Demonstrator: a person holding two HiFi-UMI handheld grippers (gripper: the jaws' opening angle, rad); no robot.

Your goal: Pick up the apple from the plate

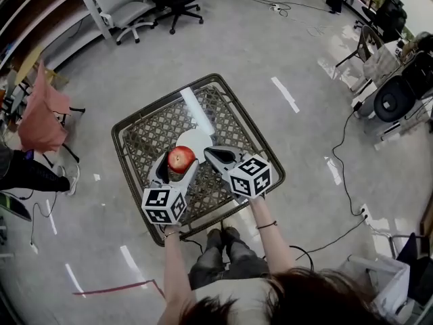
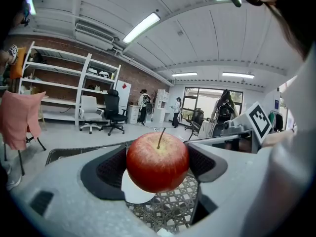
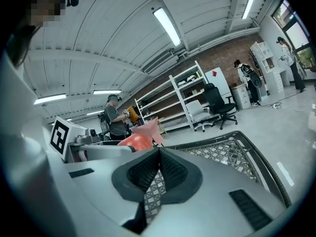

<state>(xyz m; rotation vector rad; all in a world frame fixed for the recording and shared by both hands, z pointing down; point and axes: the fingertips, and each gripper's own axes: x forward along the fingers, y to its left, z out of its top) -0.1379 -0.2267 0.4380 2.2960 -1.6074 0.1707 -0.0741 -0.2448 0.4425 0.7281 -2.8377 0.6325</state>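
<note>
The red apple [image 1: 180, 157] [image 2: 158, 161] with a thin stem sits squeezed between the two padded jaws of my left gripper [image 1: 178, 164] [image 2: 158, 168], which is shut on it. Just below and behind it lies the white plate [image 1: 197, 141] [image 2: 134, 195] on the woven table top; the apple seems to hang a little above it. My right gripper [image 1: 210, 155] [image 3: 158, 154] is beside it on the right, jaws pressed together with nothing between them. In the right gripper view the apple [image 3: 132, 140] peeks out behind the left gripper's body [image 3: 94, 149].
The small table [image 1: 134, 126] has a cane-weave top and a raised dark rim. A pink cloth hangs over a stand [image 1: 40, 117] to the left. Office chairs [image 1: 128, 5] stand far back. Cables [image 1: 345, 181] lie on the floor at the right.
</note>
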